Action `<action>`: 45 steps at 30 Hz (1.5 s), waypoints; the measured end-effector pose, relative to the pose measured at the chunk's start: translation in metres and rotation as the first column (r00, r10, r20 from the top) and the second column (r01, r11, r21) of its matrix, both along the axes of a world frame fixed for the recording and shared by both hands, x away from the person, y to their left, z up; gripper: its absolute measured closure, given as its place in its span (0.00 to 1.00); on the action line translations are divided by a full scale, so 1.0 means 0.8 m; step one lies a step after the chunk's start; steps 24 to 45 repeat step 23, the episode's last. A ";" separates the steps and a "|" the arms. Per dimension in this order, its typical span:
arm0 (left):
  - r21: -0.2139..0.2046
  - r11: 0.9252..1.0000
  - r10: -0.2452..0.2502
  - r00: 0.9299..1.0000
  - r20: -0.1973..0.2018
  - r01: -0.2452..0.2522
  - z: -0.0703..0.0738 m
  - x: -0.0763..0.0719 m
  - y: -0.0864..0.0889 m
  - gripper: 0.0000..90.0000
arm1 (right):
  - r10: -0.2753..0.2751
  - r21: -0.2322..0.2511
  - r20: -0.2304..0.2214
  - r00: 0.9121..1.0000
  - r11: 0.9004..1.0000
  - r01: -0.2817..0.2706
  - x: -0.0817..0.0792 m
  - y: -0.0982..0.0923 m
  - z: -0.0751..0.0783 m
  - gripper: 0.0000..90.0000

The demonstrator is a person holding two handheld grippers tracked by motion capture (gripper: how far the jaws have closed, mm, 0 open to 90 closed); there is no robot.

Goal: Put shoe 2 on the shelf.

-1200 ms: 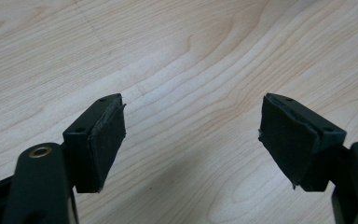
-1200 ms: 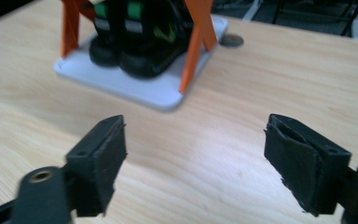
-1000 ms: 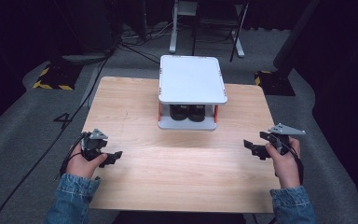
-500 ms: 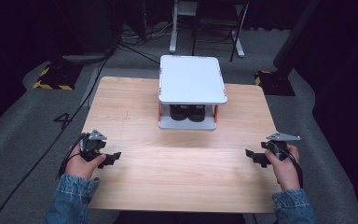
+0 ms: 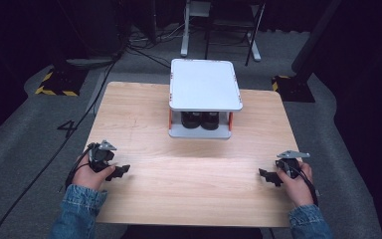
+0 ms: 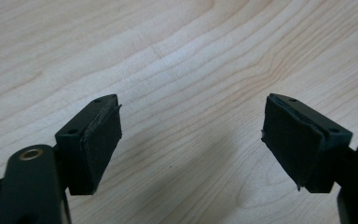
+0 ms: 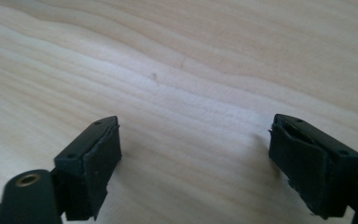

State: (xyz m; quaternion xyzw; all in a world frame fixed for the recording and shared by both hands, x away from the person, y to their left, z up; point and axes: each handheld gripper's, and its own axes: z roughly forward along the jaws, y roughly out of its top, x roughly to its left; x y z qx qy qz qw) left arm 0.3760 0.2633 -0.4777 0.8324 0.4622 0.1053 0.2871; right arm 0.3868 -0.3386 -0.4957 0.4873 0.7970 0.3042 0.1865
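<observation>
At the near edge of the wooden tabletop (image 5: 189, 184), denim sleeves (image 5: 77, 211) come in from below, and each hand holds a hand-held gripper low over the wood. The left hand-held gripper (image 5: 121, 171) sits by the near left corner, pointing toward the middle; in the left gripper view its jaws stand wide apart with bare wood grain between the black pads (image 6: 100, 140). The right hand-held gripper (image 5: 267, 176) sits by the near right edge, also pointing inward; the right gripper view shows its jaws spread just as wide, holding nothing.

The middle of the tabletop is bare. Toward the far side stands a small white two-level rack (image 5: 205, 84) with orange posts; dark round objects (image 5: 201, 120) sit on its lower level, too shadowed to identify.

Beyond the tabletop, cables (image 5: 144, 42) trail across grey carpet.
</observation>
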 end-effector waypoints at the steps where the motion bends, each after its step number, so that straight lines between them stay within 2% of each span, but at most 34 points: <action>1: 0.006 1.000 0.004 1.000 -0.002 -0.004 -0.003 0.001 -0.001 0.22 | 0.000 -0.002 0.018 1.000 1.000 0.000 0.000 0.000 -0.002 0.17; 6: 0.054 0.999 0.003 1.000 0.008 -0.004 -0.014 0.003 -0.004 0.21 | -0.021 0.032 0.085 0.996 0.999 0.018 0.000 -0.001 -0.012 0.11; 10: 0.062 0.997 0.032 0.999 0.040 -0.034 -0.015 0.005 -0.006 0.21 | -0.024 0.017 0.061 0.998 1.000 0.023 0.007 0.004 -0.013 0.00; 13: 0.070 0.997 0.038 0.998 0.051 -0.042 -0.017 0.006 -0.008 0.19 | -0.030 0.016 0.061 0.998 0.999 0.029 0.009 0.007 -0.013 0.00; 20: 0.057 0.998 0.036 0.998 0.056 -0.040 -0.018 0.007 -0.011 0.19 | -0.027 0.019 0.062 0.998 0.999 0.026 0.010 0.008 -0.013 0.00; 45: 0.052 0.998 0.037 0.998 0.054 -0.040 -0.019 0.007 -0.011 0.19 | -0.025 0.019 0.061 0.998 1.000 0.024 0.010 0.008 -0.013 0.00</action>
